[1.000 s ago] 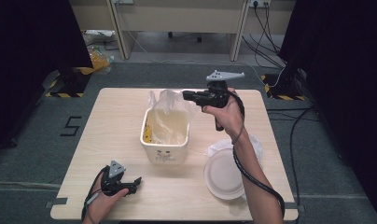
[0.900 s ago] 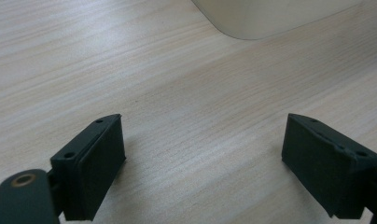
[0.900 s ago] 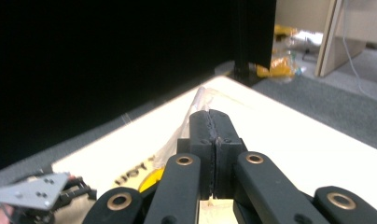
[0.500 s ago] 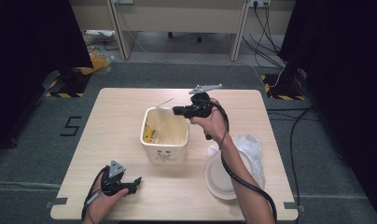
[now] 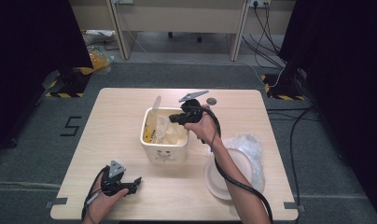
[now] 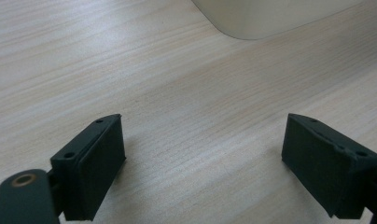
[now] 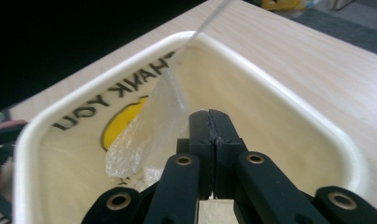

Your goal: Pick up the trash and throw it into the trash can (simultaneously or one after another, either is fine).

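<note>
The cream bin (image 5: 164, 140) stands mid-table, a "THANK YOU" bag lining it. The right gripper (image 7: 209, 122) dips into its mouth from the far-right rim, its 2 jaws pressed together; clear plastic wrap (image 7: 147, 126) lies against them (whether pinched, I cannot tell). The left gripper (image 5: 136, 183) rests near the bin's front-left, jaws spread wide with nothing between them.

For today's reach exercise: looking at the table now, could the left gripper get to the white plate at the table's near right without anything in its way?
Probably yes. The left gripper rests open on the table, and bare wood lies between it and the white plate. The bin stands farther back, though the person's right forearm crosses above the plate.
</note>
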